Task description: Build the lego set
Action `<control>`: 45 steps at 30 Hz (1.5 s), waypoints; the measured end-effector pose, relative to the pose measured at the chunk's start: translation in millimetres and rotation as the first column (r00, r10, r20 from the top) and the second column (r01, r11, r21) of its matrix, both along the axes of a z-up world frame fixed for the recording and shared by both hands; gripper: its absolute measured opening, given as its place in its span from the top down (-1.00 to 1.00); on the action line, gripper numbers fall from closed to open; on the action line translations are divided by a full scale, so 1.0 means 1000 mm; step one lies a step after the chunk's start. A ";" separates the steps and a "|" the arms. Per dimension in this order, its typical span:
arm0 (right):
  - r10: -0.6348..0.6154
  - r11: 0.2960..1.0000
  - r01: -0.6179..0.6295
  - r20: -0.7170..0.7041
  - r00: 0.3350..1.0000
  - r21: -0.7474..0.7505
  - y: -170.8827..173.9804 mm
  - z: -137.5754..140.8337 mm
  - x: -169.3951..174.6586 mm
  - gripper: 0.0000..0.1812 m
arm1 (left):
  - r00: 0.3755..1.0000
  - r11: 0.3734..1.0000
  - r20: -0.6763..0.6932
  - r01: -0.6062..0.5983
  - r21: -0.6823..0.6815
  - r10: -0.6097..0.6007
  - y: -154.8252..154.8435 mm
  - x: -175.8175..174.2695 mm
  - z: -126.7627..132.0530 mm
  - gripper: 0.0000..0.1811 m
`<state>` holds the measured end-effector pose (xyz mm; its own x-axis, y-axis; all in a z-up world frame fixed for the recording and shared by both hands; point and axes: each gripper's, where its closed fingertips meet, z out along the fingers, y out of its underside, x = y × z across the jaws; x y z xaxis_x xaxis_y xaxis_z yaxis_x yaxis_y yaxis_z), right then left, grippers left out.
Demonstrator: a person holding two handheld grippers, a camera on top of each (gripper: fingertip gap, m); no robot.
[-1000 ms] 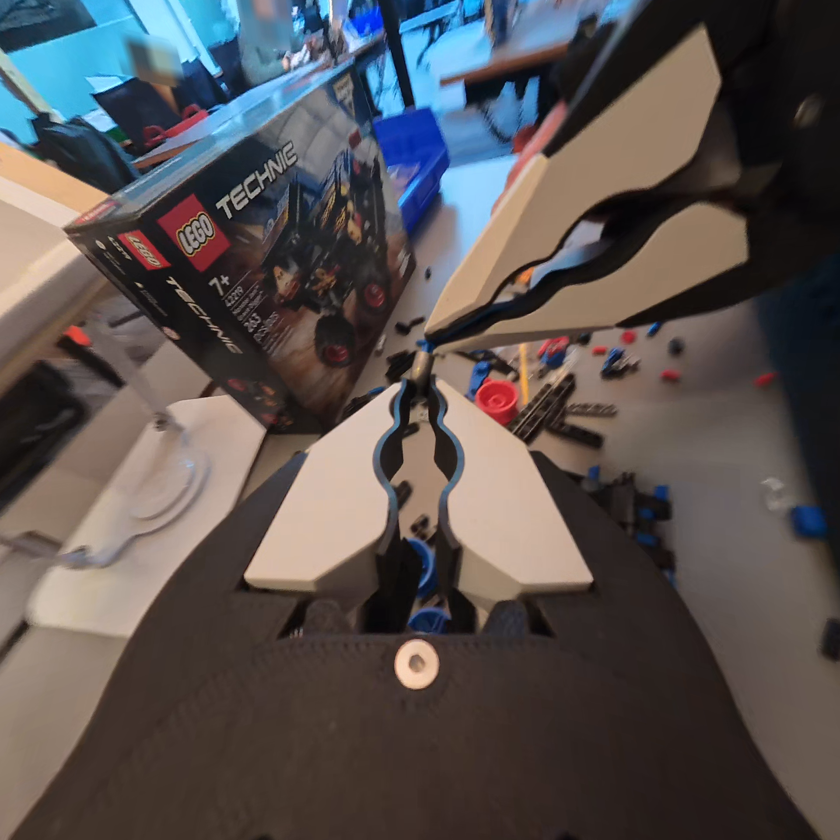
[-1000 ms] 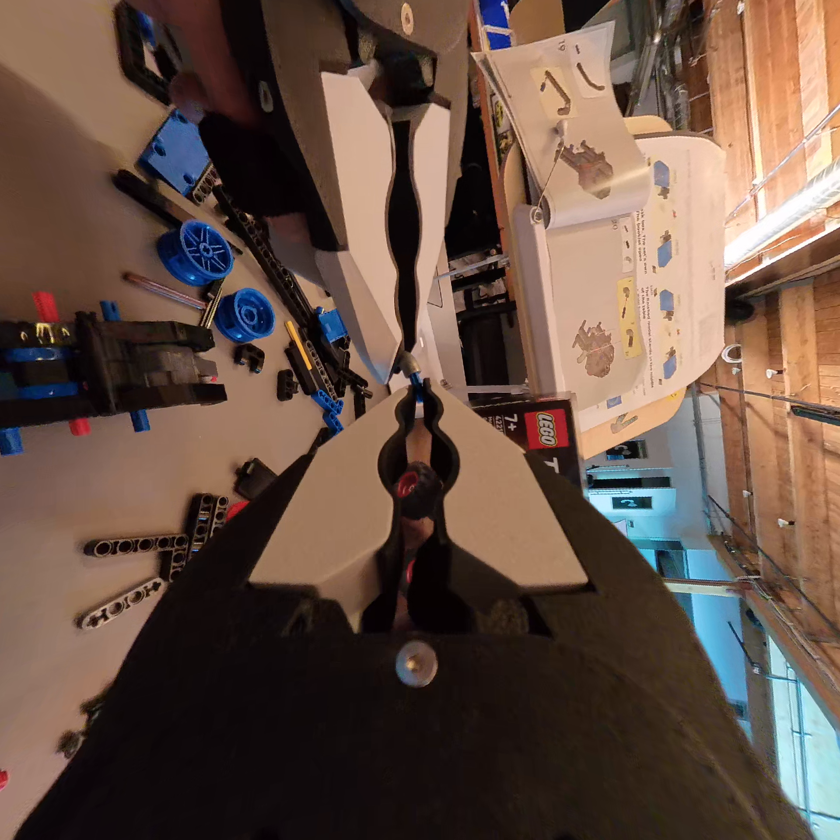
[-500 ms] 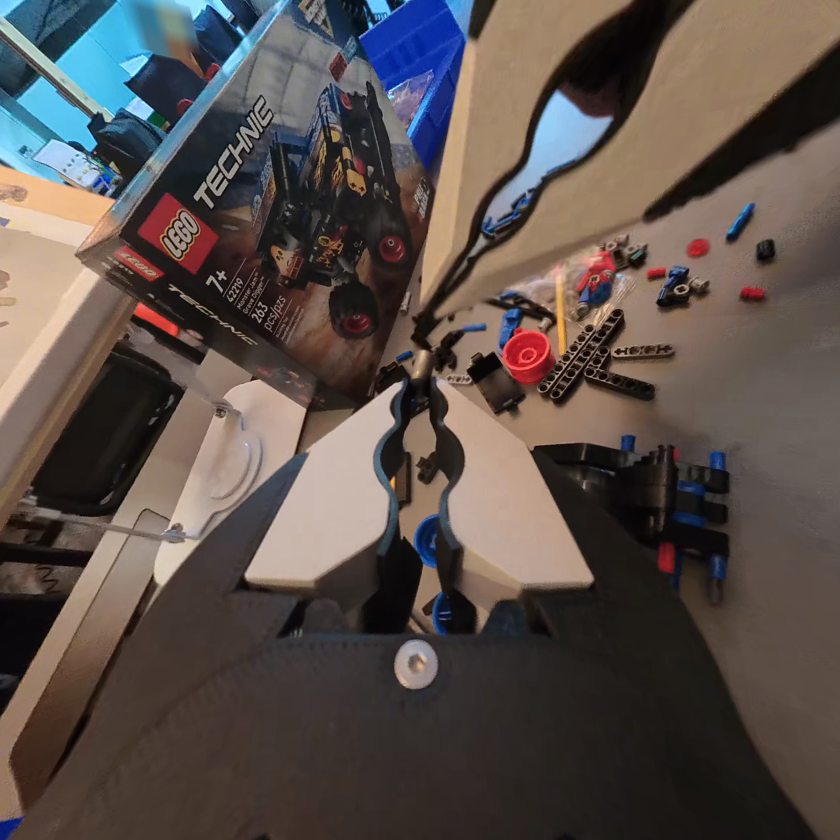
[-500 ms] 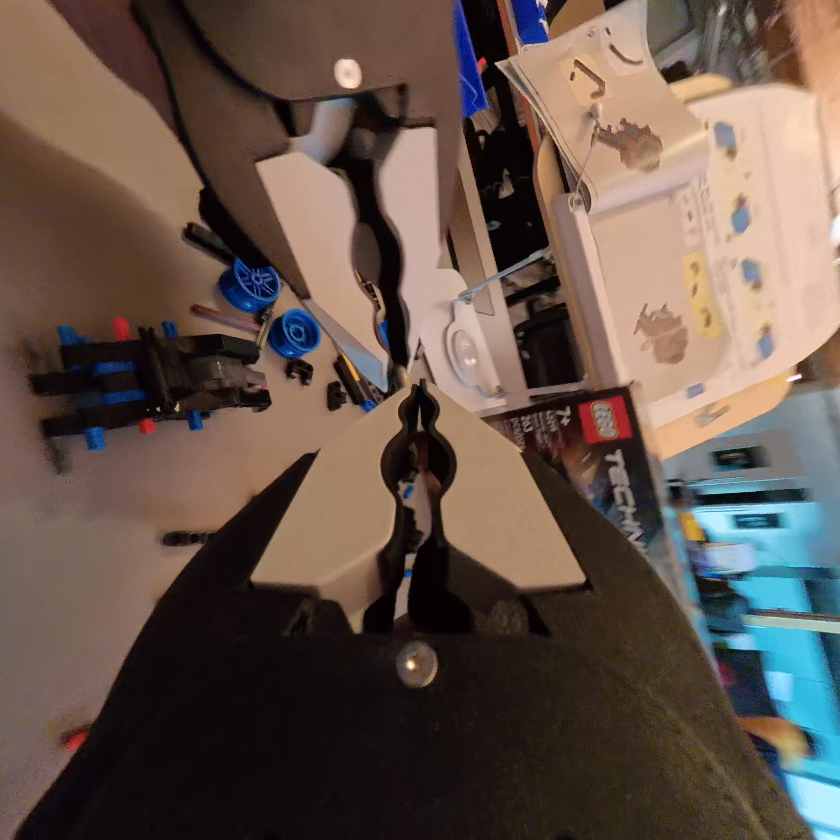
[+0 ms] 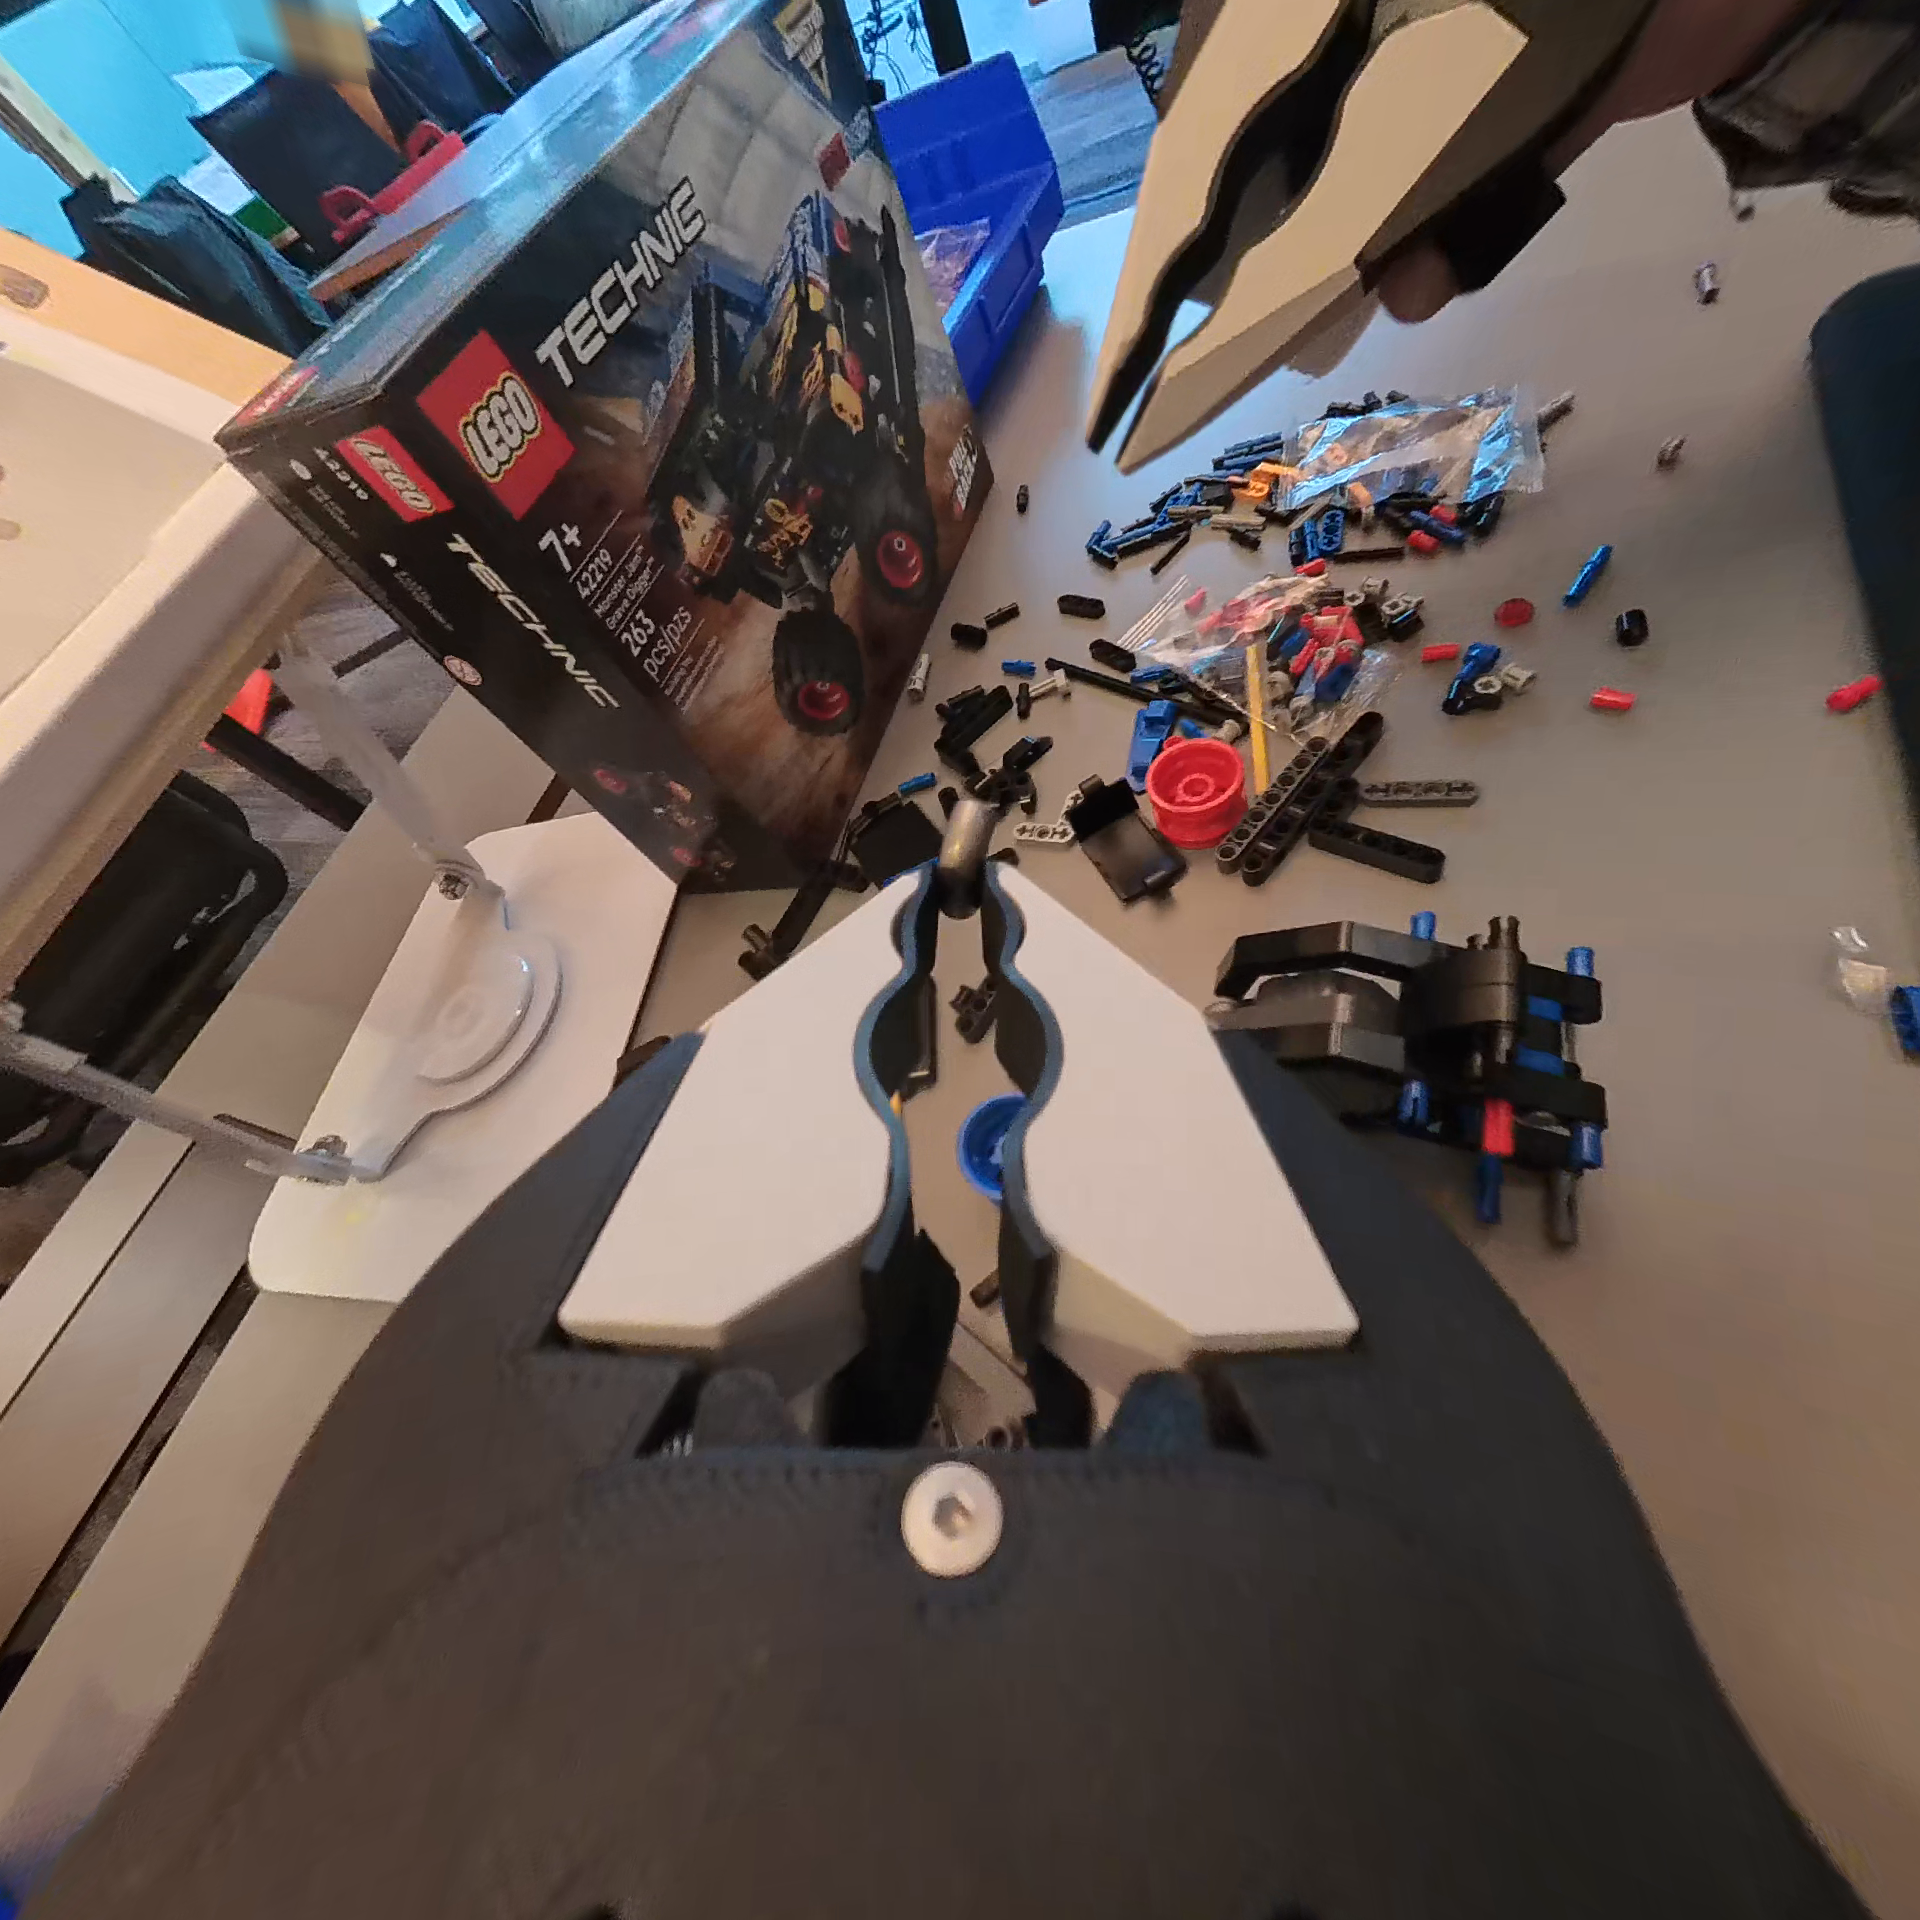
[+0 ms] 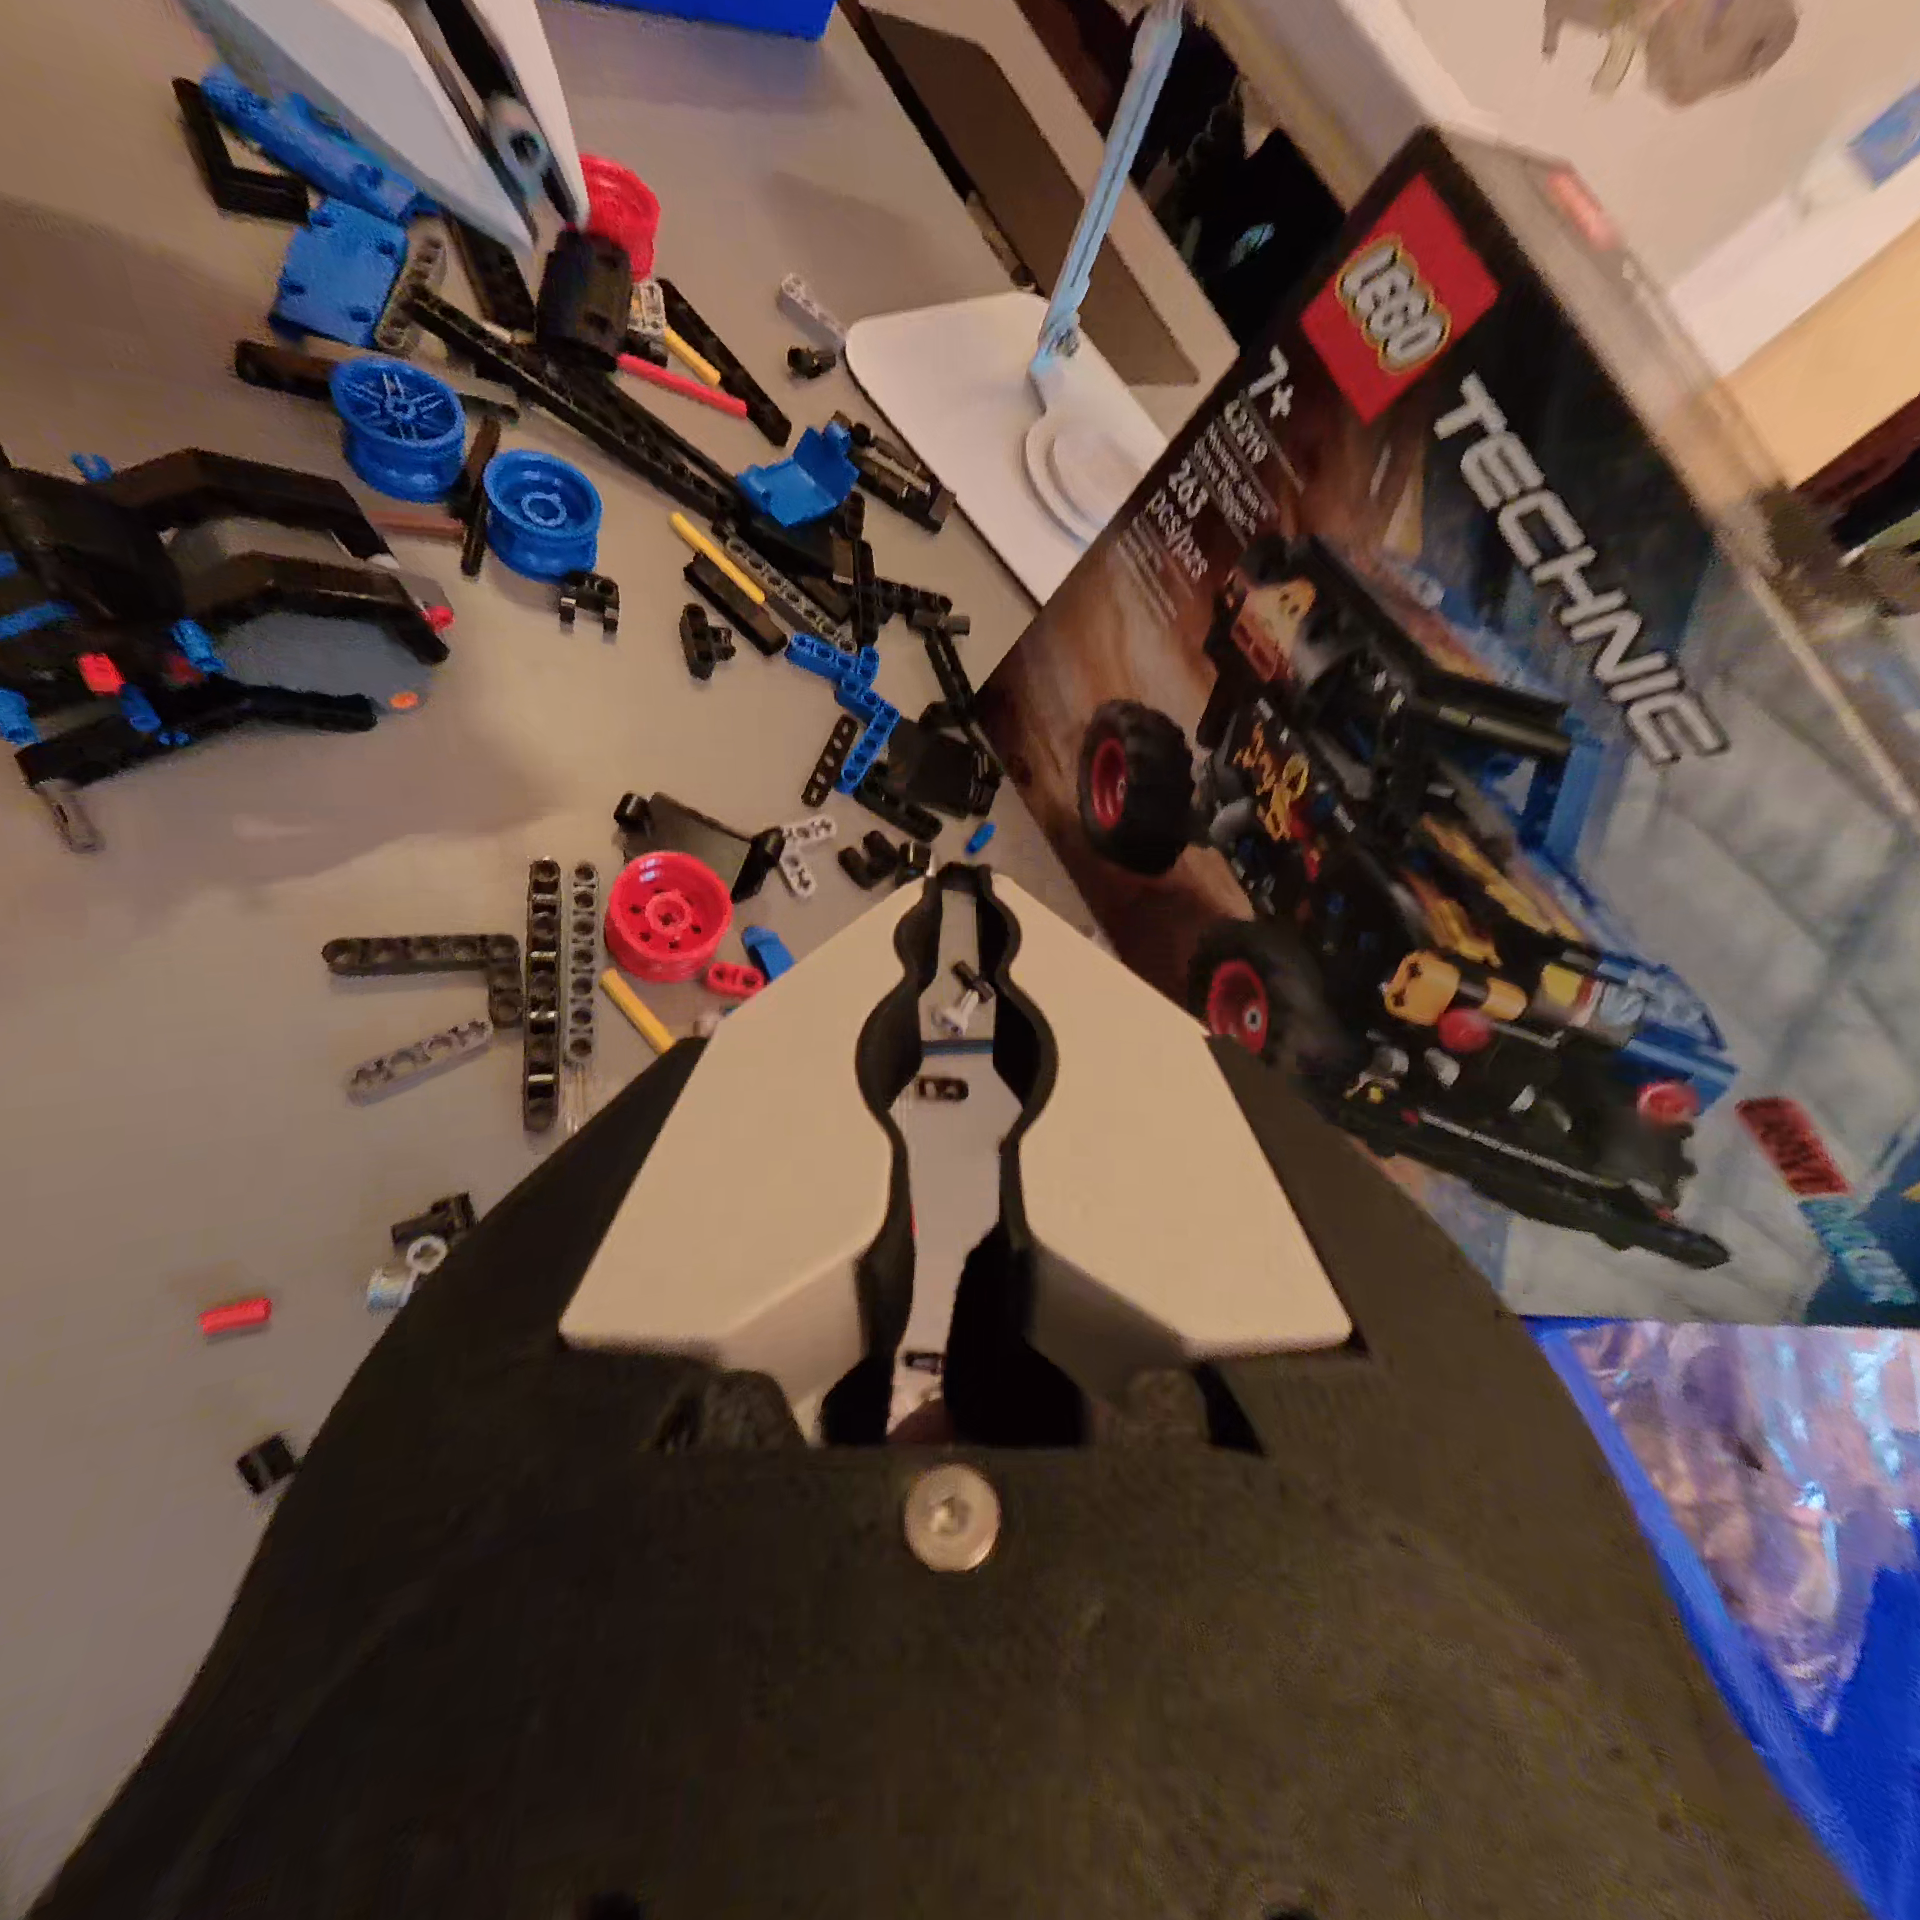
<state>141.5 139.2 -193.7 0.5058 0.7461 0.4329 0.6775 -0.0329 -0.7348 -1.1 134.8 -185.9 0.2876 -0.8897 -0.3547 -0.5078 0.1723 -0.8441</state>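
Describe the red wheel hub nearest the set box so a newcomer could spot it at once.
Start at the big dark set box standing on the grey table. Among the loose parts just off its lower corner lies the red wheel hub, against a pair of long black beams. It is the only round, chunky red piece in that pile; the other red bits are tiny pins.

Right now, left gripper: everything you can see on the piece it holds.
The small dark grey piece looks like a short, rounded plastic connector, glossy. The left gripper is shut on its lower end, so most of it pokes out past the fingertips, tilted slightly. It hangs above the table, apart from the loose parts. Finer detail is hidden.
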 end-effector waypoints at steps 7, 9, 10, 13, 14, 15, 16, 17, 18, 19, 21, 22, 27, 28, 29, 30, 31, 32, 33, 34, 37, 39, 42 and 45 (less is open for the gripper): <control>0.135 0.966 -0.116 0.072 0.988 -0.230 -0.018 -0.052 -0.003 0.90 | 0.998 0.999 -0.047 0.030 -0.021 -0.031 -0.011 0.004 -0.011 0.94; 0.168 0.962 -0.138 0.114 0.979 -0.237 -0.014 -0.066 -0.004 0.91 | 0.998 0.999 -0.049 0.040 -0.025 -0.041 -0.012 0.006 -0.013 0.94; 0.191 0.955 -0.153 0.134 0.972 -0.254 -0.012 -0.073 -0.004 0.93 | 0.998 0.999 -0.044 0.043 -0.028 -0.044 -0.012 0.007 -0.013 0.94; 0.289 0.916 -0.237 0.122 0.950 -0.324 -0.014 -0.084 -0.009 0.95 | 0.998 0.998 -0.033 0.046 -0.034 -0.047 -0.012 0.008 -0.014 0.94; 0.311 0.904 -0.255 0.118 0.943 -0.342 -0.013 -0.087 -0.010 0.96 | 0.998 0.998 -0.030 0.048 -0.035 -0.049 -0.013 0.008 -0.014 0.94; 0.326 0.895 -0.265 0.123 0.937 -0.358 -0.012 -0.091 -0.009 0.96 | 0.998 0.998 -0.030 0.052 -0.036 -0.053 -0.013 0.008 -0.014 0.94; 0.339 0.889 -0.272 0.131 0.932 -0.368 -0.010 -0.094 -0.009 0.95 | 0.998 0.998 -0.031 0.056 -0.036 -0.057 -0.013 0.008 -0.014 0.94; 0.356 0.879 -0.282 0.134 0.925 -0.383 -0.010 -0.097 -0.010 0.95 | 0.998 0.997 -0.031 0.060 -0.039 -0.061 -0.014 0.009 -0.015 0.94; 0.375 0.866 -0.296 0.132 0.917 -0.403 -0.011 -0.100 -0.010 0.95 | 0.997 0.997 -0.031 0.062 -0.039 -0.064 -0.014 0.009 -0.015 0.94; 0.391 0.856 -0.309 0.126 0.912 -0.415 -0.012 -0.101 -0.012 0.96 | 0.997 0.997 -0.031 0.066 -0.040 -0.067 -0.014 0.010 -0.016 0.94; 0.403 0.843 -0.326 0.101 0.909 -0.428 -0.011 -0.101 -0.014 0.95 | 0.997 0.996 -0.034 0.072 -0.043 -0.073 -0.015 0.010 -0.017 0.94; 0.412 0.835 -0.336 0.090 0.907 -0.436 -0.012 -0.101 -0.014 0.96 | 0.997 0.996 -0.036 0.073 -0.042 -0.074 -0.015 0.010 -0.018 0.93; 0.439 0.814 -0.378 0.042 0.897 -0.440 -0.012 -0.101 -0.019 0.96 | 0.996 0.996 -0.032 0.079 -0.049 -0.081 -0.015 0.011 -0.019 0.93; 0.441 0.811 -0.380 0.037 0.897 -0.444 -0.012 -0.101 -0.019 0.95 | 0.996 0.996 -0.033 0.081 -0.050 -0.082 -0.015 0.011 -0.019 0.94; 0.444 0.808 -0.384 0.033 0.895 -0.447 -0.012 -0.101 -0.020 0.93 | 0.996 0.995 -0.034 0.081 -0.049 -0.083 -0.015 0.012 -0.019 0.94; 0.452 0.801 -0.394 0.025 0.892 -0.451 -0.013 -0.101 -0.021 0.92 | 0.996 0.995 -0.036 0.082 -0.049 -0.083 -0.015 0.012 -0.020 0.93; 0.463 0.790 -0.407 0.012 0.886 -0.458 -0.015 -0.101 -0.023 0.91 | 0.996 0.995 -0.037 0.083 -0.049 -0.085 -0.015 0.012 -0.020 0.93; 0.471 0.781 -0.418 -0.002 0.882 -0.464 -0.016 -0.101 -0.024 0.90 | 0.996 0.995 -0.038 0.084 -0.049 -0.086 -0.016 0.012 -0.020 0.94; 0.474 0.775 -0.424 -0.012 0.880 -0.469 -0.017 -0.102 -0.025 0.90 | 0.996 0.995 -0.038 0.085 -0.048 -0.087 -0.016 0.013 -0.020 0.94; 0.477 0.769 -0.427 -0.018 0.879 -0.475 -0.017 -0.102 -0.025 0.91 | 0.995 0.995 -0.038 0.085 -0.048 -0.087 -0.016 0.013 -0.020 0.94; 0.479 0.764 -0.433 -0.030 0.878 -0.478 -0.018 -0.102 -0.025 0.93 | 0.995 0.995 -0.037 0.088 -0.051 -0.090 -0.016 0.014 -0.021 0.94; 0.482 0.764 -0.439 -0.035 0.876 -0.472 -0.019 -0.102 -0.026 0.93 | 0.995 0.994 -0.037 0.091 -0.055 -0.093 -0.017 0.014 -0.022 0.94; 0.478 0.775 -0.438 -0.031 0.878 -0.456 -0.020 -0.102 -0.026 0.94 | 0.995 0.994 -0.035 0.093 -0.062 -0.095 -0.017 0.015 -0.023 0.93; 0.457 0.790 -0.417 -0.024 0.889 -0.450 -0.023 -0.102 -0.026 0.93 | 0.995 0.993 -0.041 0.092 -0.068 -0.095 -0.017 0.015 -0.025 0.93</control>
